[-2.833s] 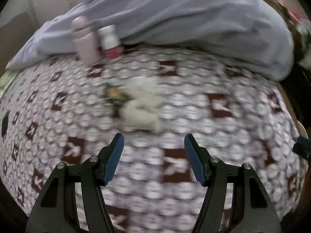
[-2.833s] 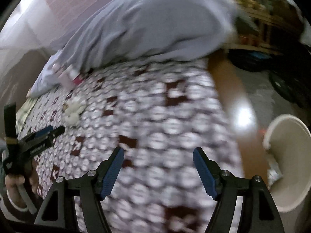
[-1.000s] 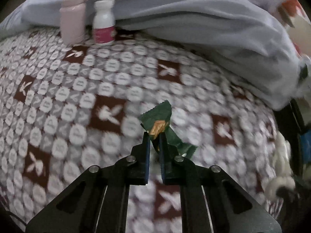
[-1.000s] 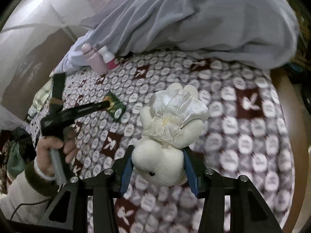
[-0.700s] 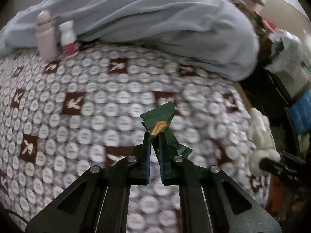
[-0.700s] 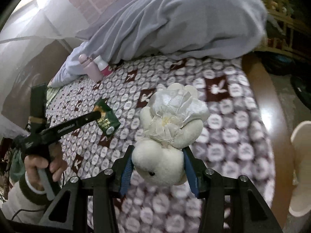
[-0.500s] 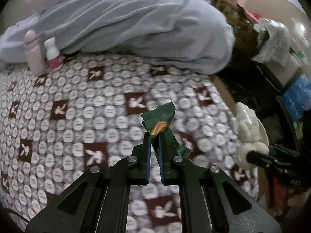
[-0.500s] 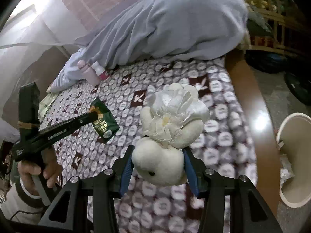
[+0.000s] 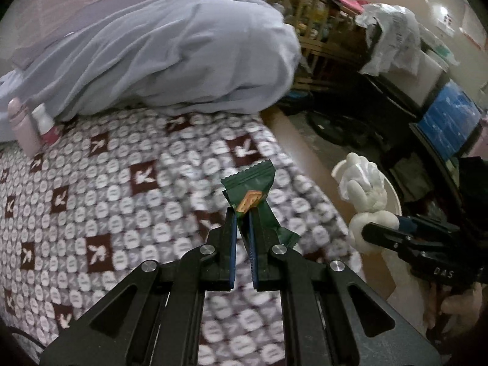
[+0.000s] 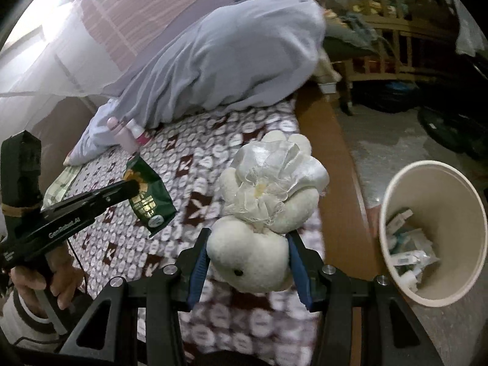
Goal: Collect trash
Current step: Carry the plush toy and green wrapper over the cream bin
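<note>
My left gripper [image 9: 241, 213] is shut on a crumpled green snack wrapper [image 9: 248, 187], held above the patterned bedspread [image 9: 122, 189]; the same wrapper [image 10: 149, 201] shows at the left of the right wrist view. My right gripper [image 10: 248, 248] is shut on a white plush toy [image 10: 262, 213] with a lace ruffle, carried over the bed's right edge. That plush toy [image 9: 364, 195] also appears at the right of the left wrist view. A cream waste bin [image 10: 393, 189] with paper scraps inside stands on the floor to the right.
A heaped grey blanket [image 9: 158, 48] covers the far side of the bed. A pink bottle [image 9: 23, 128] and a small white bottle [image 9: 45, 122] stand at its left foot. A wooden bed rail [image 10: 335, 183] runs between bed and bin. Cluttered shelves and a blue screen [image 9: 448, 122] lie beyond.
Both grippers have swung right with their loads, from over the middle of the bed toward its right edge. The waste bin has come fully into the right wrist view.
</note>
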`<state>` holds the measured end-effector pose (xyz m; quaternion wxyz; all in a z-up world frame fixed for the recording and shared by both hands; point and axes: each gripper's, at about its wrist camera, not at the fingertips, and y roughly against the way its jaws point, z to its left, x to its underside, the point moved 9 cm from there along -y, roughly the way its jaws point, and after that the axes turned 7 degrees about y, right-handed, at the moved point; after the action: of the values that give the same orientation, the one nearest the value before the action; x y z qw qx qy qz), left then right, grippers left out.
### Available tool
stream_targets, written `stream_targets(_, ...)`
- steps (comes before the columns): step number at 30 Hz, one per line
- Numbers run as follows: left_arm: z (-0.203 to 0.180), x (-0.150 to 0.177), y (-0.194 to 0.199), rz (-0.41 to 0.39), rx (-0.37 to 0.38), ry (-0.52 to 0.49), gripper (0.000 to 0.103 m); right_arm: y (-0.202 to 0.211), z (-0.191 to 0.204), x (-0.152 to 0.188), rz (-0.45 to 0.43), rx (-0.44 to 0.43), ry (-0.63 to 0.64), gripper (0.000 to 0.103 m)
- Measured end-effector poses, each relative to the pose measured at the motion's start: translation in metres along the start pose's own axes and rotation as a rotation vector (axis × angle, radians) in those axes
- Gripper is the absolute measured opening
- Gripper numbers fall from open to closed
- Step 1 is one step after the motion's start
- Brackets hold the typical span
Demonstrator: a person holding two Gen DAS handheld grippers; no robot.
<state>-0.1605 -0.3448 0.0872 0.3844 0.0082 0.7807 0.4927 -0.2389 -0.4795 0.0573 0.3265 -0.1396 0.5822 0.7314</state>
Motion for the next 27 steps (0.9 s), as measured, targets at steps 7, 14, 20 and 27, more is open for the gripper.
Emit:
stream_targets(7,-0.043,-0.001,-0.012,0.008,0.033,-0.044,0.005,0.022,-0.037,0.013,-0.019,0.054,-0.051,0.047)
stream_targets(14,-0.089,-0.004,-0.028,0.027,0.089,-0.076,0.005,0.047,-0.082,0.021,-0.043,0.141,-0.109,0.047)
stream_targets(20,-0.136,-0.005,-0.048,0.053,0.139,-0.121,0.005,0.060,-0.125,0.034,-0.047,0.201,-0.180,0.048)
stream_targets(27,-0.176,-0.006,-0.075,0.075,0.161,-0.162,0.005,0.062,-0.155,0.047,-0.020,0.253,-0.212,0.048)
